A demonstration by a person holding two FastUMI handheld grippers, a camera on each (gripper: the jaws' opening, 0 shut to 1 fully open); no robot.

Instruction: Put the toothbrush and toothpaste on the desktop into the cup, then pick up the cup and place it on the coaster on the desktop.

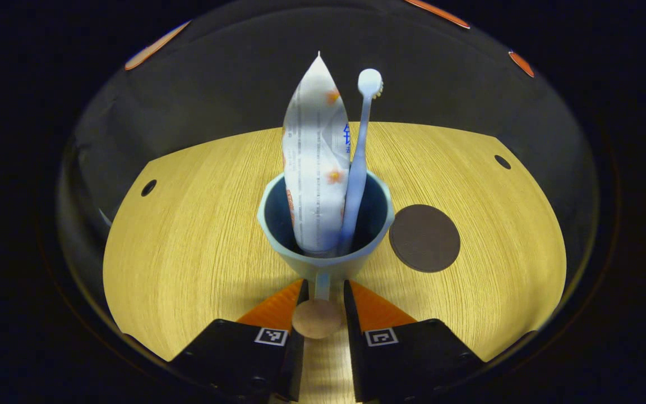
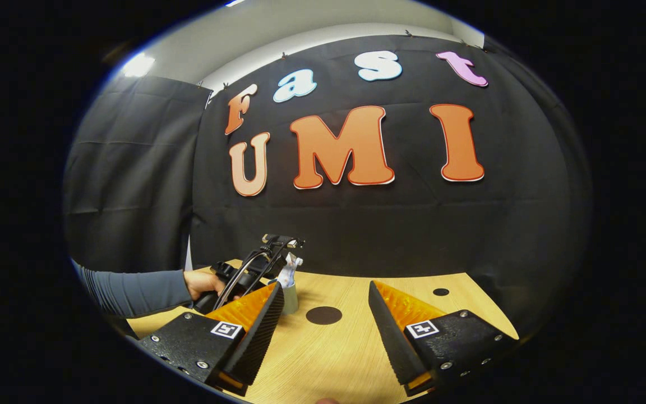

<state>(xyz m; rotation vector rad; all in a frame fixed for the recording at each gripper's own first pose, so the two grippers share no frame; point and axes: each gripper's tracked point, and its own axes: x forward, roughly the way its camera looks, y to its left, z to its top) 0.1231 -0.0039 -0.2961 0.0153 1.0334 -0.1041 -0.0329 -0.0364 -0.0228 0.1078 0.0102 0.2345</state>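
Toothpaste and toothbrush stand in the cup; my left gripper clamps its handle, right gripper agape; coaster awaits.

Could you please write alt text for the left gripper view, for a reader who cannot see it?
The left gripper has its two fingers on either side of the handle of a cup holding an upright toothpaste tube and toothbrush. The cup stands on a wooden desktop, with a dark round coaster just beside it.
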